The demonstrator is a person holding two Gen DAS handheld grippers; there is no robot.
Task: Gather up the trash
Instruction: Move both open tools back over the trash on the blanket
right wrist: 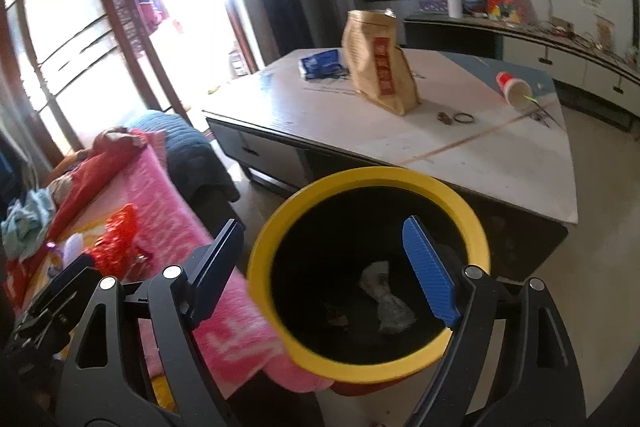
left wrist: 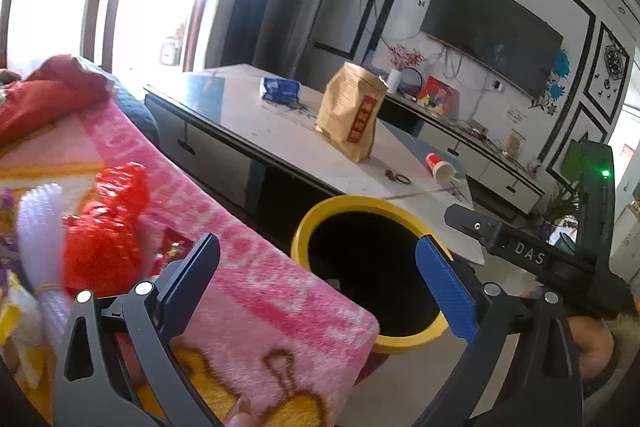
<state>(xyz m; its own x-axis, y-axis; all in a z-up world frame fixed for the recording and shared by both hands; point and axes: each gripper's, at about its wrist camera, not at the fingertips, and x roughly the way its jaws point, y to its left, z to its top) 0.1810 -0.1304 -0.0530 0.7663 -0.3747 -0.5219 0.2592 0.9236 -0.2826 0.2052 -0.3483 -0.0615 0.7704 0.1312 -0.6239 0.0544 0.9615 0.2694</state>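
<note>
You are in a living room with a wall-mounted television (left wrist: 492,27) in the upper right of the left wrist view and bright windows on the left. A low white coffee table (right wrist: 460,155) fills the middle of both views; on it stand a tan paper bag (right wrist: 380,67), a blue packet (right wrist: 322,63) behind it, and a tipped red-and-white cup (right wrist: 514,89) toward the right edge.

Just in front of the table sits your yellow-rimmed bin (right wrist: 464,211), in the lower centre of both views, hard against a pink blanket (left wrist: 256,267). In the right wrist view crumpled white trash (right wrist: 386,297) lies inside it.

Your left gripper (left wrist: 320,283) has its jaws spread wide, nothing between them. Your right gripper (right wrist: 324,267) hangs above the bin mouth, jaws likewise apart and empty. A red plastic bag (left wrist: 106,227) rests on the blanket at lower left.
</note>
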